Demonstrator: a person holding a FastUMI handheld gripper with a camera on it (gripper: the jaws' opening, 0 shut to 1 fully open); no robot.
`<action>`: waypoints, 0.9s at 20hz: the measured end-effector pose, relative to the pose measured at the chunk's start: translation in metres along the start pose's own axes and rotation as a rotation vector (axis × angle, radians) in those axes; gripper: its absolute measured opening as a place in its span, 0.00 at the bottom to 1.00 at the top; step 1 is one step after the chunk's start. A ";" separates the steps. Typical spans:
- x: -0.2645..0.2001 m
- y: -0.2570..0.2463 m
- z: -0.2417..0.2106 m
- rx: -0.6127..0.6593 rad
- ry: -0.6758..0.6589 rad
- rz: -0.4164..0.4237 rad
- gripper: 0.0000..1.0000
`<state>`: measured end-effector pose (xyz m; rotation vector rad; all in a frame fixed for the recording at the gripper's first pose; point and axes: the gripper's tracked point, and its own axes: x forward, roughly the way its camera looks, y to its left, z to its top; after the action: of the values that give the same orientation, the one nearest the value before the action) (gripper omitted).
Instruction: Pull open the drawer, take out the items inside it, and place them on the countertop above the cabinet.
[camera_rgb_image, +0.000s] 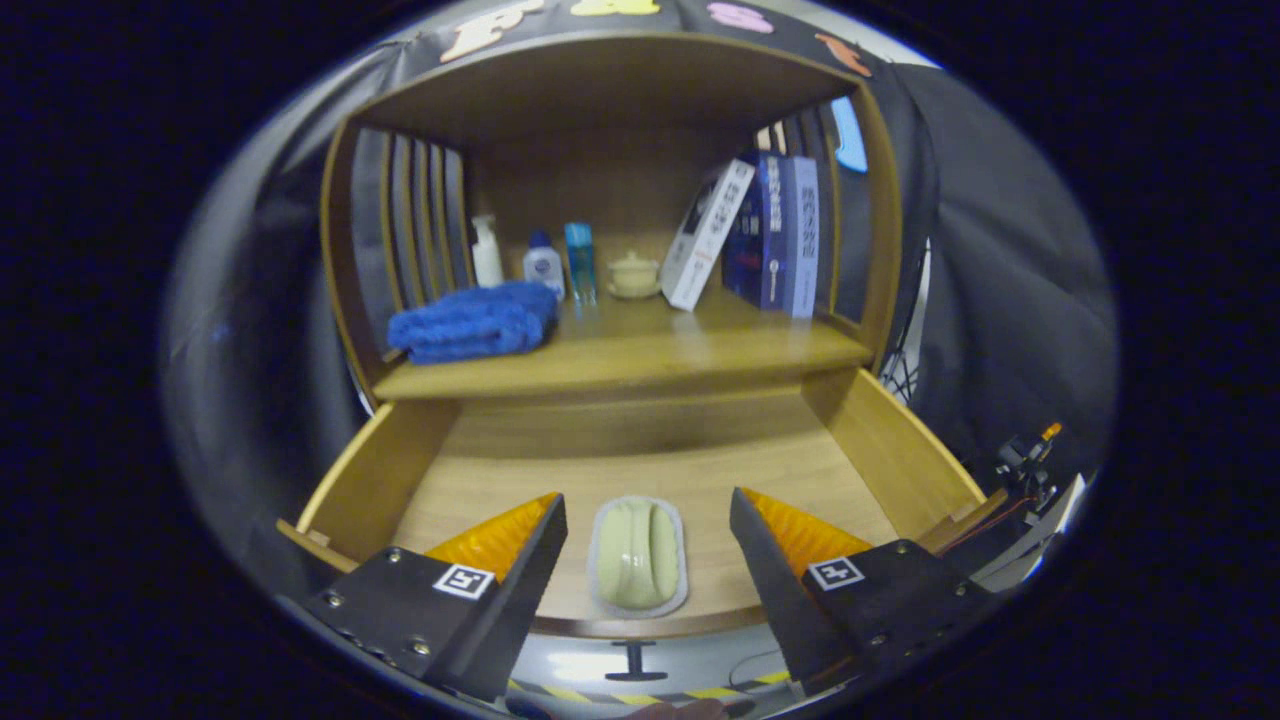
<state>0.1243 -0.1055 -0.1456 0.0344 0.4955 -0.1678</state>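
The wooden drawer (880, 440) stands pulled out below the cabinet's countertop (640, 355). On its floor near the front lies a pale green oval item with a grey rim (638, 555). My gripper (648, 520) hovers open above the drawer, and the green item lies between the two fingers, lower than them and apart from both. The drawer's dark handle (635, 660) sticks out of the front panel below the item.
On the countertop a folded blue towel (472, 322) lies at the left. Behind it stand a white pump bottle (486, 252), two small bottles (545, 264), a cream lidded cup (633, 275), and leaning books (755, 235) at the right.
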 end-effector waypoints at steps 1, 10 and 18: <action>0.009 -0.002 -0.008 0.012 0.048 -0.009 0.98; 0.048 -0.011 -0.047 -0.004 0.299 -0.109 0.90; 0.058 0.005 -0.051 0.090 0.327 -0.065 0.75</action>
<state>0.1517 -0.1059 -0.2186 0.1353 0.8158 -0.2502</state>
